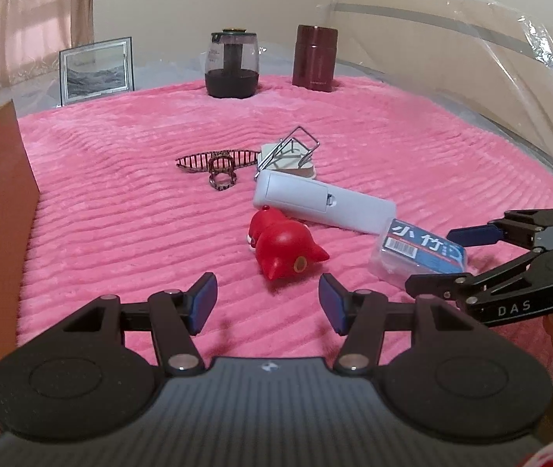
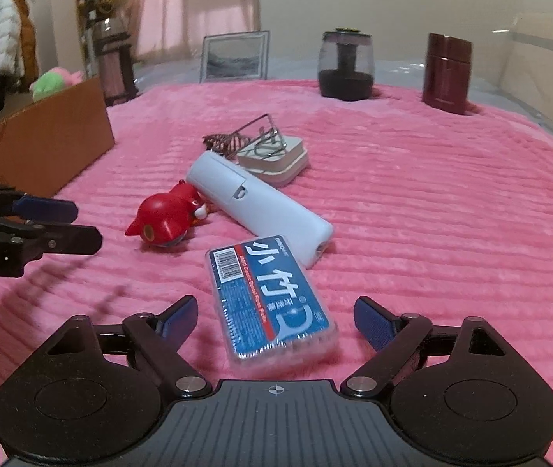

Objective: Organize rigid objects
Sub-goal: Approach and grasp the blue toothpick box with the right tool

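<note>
Blue-labelled box between right tool's parted fingers, untouched.

Far edge of the pink blanket: picture frame, glass jug, maroon flask. Coats hang far left.

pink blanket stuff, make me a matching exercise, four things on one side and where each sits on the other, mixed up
Things
1. red figurine
2. blue-label plastic box
3. dark red flask
4. cardboard box

Places
A. upright at the far edge of the pink blanket, right of the glass jar
B. at the left edge of the blanket
C. lying on its side against the white remote
D. lying between the open fingers of the right gripper, not gripped

Pairs: 1-C, 2-D, 3-A, 4-B
</note>
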`<state>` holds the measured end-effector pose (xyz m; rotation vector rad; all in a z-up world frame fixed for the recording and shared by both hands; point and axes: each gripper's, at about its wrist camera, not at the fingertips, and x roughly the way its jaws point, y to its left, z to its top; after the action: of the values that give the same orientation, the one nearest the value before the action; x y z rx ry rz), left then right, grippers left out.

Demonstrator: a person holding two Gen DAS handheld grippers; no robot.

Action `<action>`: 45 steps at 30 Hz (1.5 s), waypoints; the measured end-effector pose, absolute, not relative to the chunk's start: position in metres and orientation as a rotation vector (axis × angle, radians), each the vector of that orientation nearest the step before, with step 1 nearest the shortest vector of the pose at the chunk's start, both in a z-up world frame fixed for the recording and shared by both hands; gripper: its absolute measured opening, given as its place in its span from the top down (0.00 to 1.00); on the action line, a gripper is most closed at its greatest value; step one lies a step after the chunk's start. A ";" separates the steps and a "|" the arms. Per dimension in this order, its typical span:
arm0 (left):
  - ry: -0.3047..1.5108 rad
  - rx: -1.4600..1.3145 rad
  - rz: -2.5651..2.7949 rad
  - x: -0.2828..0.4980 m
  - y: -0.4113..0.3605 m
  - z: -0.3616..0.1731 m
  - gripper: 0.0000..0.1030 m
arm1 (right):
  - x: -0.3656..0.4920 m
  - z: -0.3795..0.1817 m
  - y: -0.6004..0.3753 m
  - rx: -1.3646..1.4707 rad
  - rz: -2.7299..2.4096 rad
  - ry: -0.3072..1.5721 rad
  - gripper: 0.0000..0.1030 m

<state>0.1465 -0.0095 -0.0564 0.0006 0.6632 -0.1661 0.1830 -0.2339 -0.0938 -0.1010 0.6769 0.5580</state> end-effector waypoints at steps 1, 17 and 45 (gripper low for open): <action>0.666 0.000 -0.167 0.149 -0.010 -0.058 0.49 | 0.186 -0.095 -0.232 -0.112 0.569 0.684 0.28; 0.696 -0.049 -0.176 0.182 -0.014 -0.062 0.42 | 0.183 -0.094 -0.218 -0.190 0.568 0.684 0.48; 0.780 -0.072 -0.177 0.131 -0.001 -0.069 0.60 | 0.121 -0.080 -0.227 0.024 0.503 0.706 0.48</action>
<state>0.1306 -0.0005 -0.0693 -0.0722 0.7799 -0.1767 0.1211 -0.2268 -0.0804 0.0242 0.7063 0.5033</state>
